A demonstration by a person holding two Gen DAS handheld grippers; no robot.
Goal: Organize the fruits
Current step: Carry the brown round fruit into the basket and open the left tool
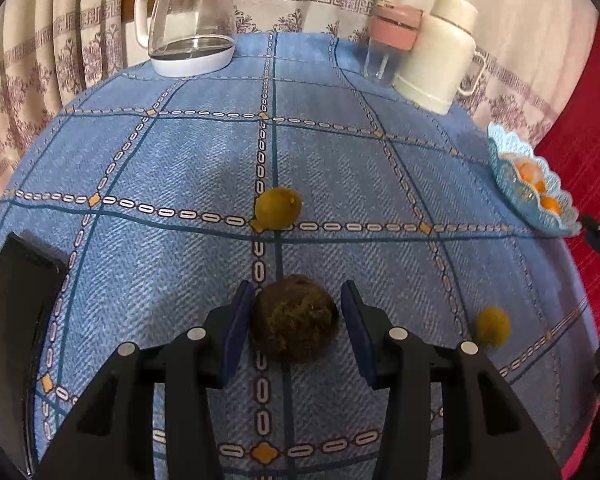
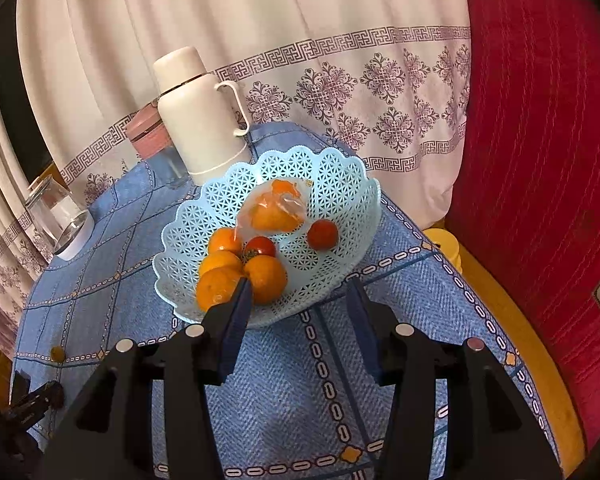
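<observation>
left gripper (image 1: 298, 312) straddling a brown fruit (image 1: 295, 318); right gripper (image 2: 300, 300) empty at the basket (image 2: 340, 184)

left jaws part open, left pad perhaps touching the fruit, which lies well away from the basket; right jaws apart, holding nothing, just before the basket's near rim.

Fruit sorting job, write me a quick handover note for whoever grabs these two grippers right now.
Left gripper: its pads sit either side of the brown fuzzy fruit on the blue tablecloth, with gaps showing, so not gripped yet.
Right gripper: open and empty, at the near rim of the blue basket.
Done: the basket holds oranges, two tomatoes and a bagged orange fruit.
Left: the brown fruit, the yellow-green fruit mid-table and the small yellow fruit beside the left gripper probably all belong in the basket.
</observation>
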